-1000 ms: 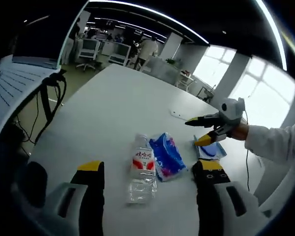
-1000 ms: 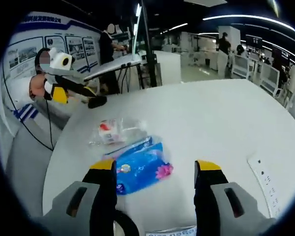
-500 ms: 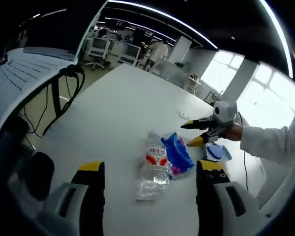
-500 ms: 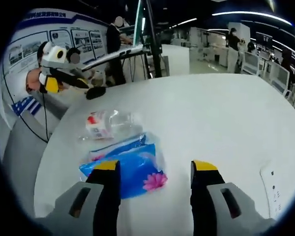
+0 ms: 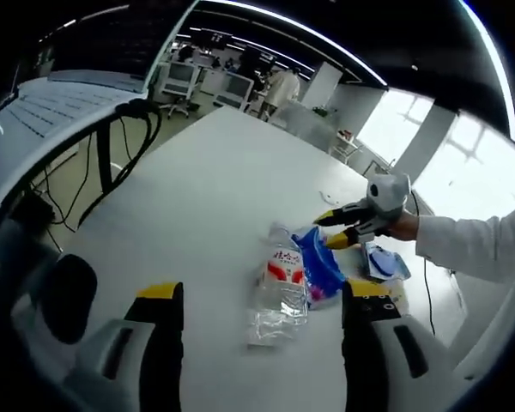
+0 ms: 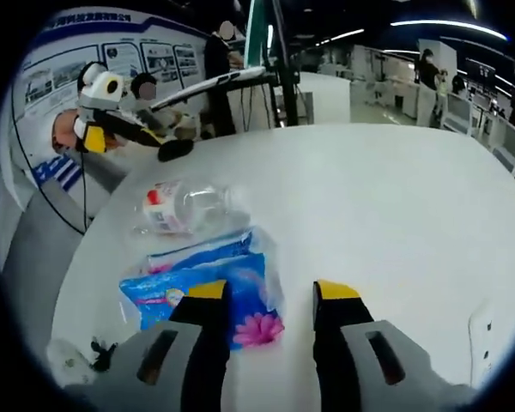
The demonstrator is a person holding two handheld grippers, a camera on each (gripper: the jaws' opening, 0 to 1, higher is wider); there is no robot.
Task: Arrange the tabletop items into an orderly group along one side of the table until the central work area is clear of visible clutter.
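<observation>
Left gripper view: left gripper (image 5: 256,302) at bottom centre, jaws wide apart, clamped on nothing. Bottle (image 5: 280,284) lying on its side on white table (image 5: 189,189), centre frame, red-and-white label up. Blue pack (image 5: 319,268) touching bottle's right side. Right gripper (image 5: 333,228) entering from right, tips at pack's upper edge, jaws slightly apart. Second bluish packet (image 5: 383,260) right of pack, partly hidden behind the hand.

Right gripper view: left gripper (image 6: 166,146) upper left, above table edge. Bottle (image 6: 184,206) left of centre on table (image 6: 395,206). Pack (image 6: 208,279) just below bottle, lower centre. Right gripper (image 6: 262,292) at bottom, jaws narrowly apart, left jaw tip over pack; contact unclear.
</observation>
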